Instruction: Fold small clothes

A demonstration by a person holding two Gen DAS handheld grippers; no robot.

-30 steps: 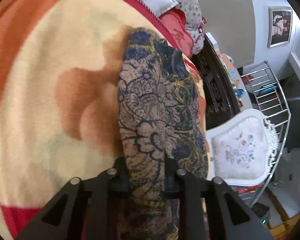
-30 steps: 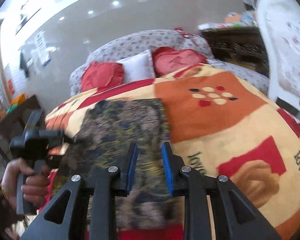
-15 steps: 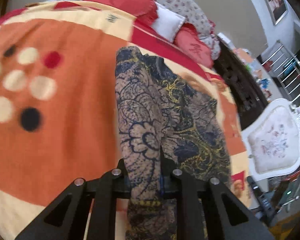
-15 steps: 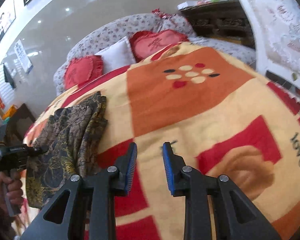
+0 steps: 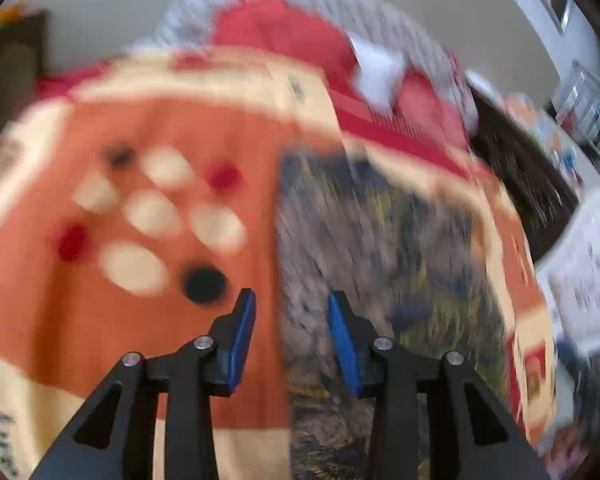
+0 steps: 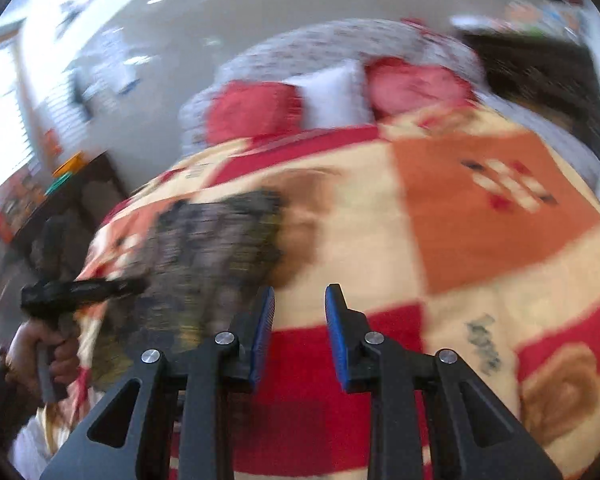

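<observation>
A home bedroom — blanket-covered bed (image 6: 460, 240), red pillows (image 6: 252, 110), padded headboard (image 6: 320, 44).

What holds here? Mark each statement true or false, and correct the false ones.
1. The dark paisley-patterned garment lies on the orange, cream and red blanket. True.
2. The right gripper clamps the garment. False: nothing is between its jaws, and the garment lies off to its left.
3. A white pillow sits between two red cushions. True.
4. The left gripper is shut on the garment. False: its jaws are opening and the pads stand clear of the cloth.
</observation>
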